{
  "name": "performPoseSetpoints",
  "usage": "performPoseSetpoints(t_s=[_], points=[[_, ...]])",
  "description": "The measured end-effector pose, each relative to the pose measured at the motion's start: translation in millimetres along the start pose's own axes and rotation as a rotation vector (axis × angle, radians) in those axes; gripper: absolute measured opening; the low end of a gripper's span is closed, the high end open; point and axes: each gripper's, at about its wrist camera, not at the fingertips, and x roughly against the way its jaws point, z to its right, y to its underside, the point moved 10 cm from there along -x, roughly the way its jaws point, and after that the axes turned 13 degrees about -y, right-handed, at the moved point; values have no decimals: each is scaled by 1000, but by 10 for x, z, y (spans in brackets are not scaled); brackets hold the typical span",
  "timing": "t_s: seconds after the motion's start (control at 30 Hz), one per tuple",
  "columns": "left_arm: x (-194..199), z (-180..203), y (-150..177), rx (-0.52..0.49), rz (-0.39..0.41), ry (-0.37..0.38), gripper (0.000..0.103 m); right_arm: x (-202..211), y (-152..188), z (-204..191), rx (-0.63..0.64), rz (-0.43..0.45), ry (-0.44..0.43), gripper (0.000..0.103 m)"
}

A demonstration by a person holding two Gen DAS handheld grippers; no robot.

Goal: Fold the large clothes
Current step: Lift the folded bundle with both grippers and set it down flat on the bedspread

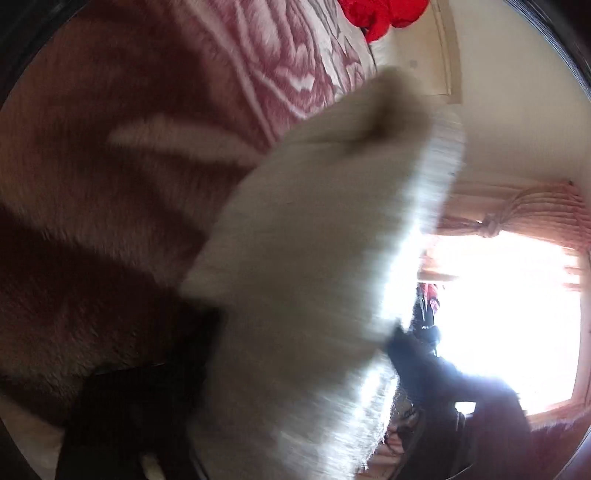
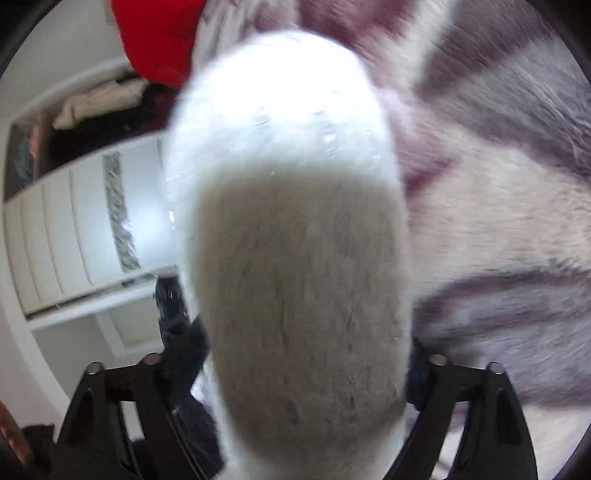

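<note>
Both wrist views were heavily blurred, and each was mostly filled by a thick, fuzzy white garment (image 1: pixel 314 280) rising close in front of the lens.

In the left wrist view, the left tool (image 1: pixel 306 373) showed only as dark shapes on either side of the white fabric. The cloth ran between them, so it appeared to be held, though how tightly the jaws were closed could not be told. Behind lay a bed (image 1: pixel 92 177) with a plush pink and maroon blanket, a red item (image 1: pixel 380 14) at its far end, and a bright curtained window (image 1: pixel 509 295) to the right.

In the right wrist view, the right tool (image 2: pixel 306 398) had its black arms spread wide to either side of a broad fold of the same garment (image 2: pixel 295 240). The fingertips were hidden by the fabric, so whether they pinched it or merely stood around it could not be told. A white wardrobe (image 2: pixel 81 229) stood to the left, with the blanket to the right.

The garment seemed lifted above the bed, not yet laid flat.

Likely risks: the thick pile could slip from a shallow pinch, dropping one side and spoiling the fold. The cloth covered both lenses, so edges could be misjudged and the fold land crooked. Uneven lifting between the two tools could bunch or twist the garment.
</note>
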Motion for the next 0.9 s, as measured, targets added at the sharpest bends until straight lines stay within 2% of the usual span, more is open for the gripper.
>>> performPoseSetpoints(t_s=[0.1, 0.17, 0.33, 0.37, 0.4, 0.47, 0.53, 0.6, 0.77, 0.9], points=[[-24, 35, 42, -37, 6, 6, 95, -45, 76, 19, 19, -54, 1, 101], [-115, 58, 69, -44, -1, 6, 103, -187, 20, -57, 23, -78, -1, 103], [-314, 278, -13, -42, 17, 27, 102, -563, -25, -17, -7, -147, -31, 103], [-305, 331, -32, -43, 29, 40, 97, -604, -48, -25, -10, -142, -41, 103], [-277, 387, -46, -44, 46, 55, 85, -639, -89, -55, -2, -115, -56, 103], [-192, 443, -5, -56, 75, 55, 72, -670, -117, -101, 21, -78, -56, 102], [-144, 516, 1, -56, 91, 64, 69, -657, -95, -173, 46, -44, -82, 89], [-124, 634, 6, -58, 97, 73, 69, -609, -21, -236, 76, -25, -110, 84], [-24, 972, -56, -101, 136, 90, 69, -540, 43, -438, 122, 18, -162, 82], [-45, 1375, -355, -149, 165, 103, 69, -434, -58, -731, 169, 56, -205, 82]])
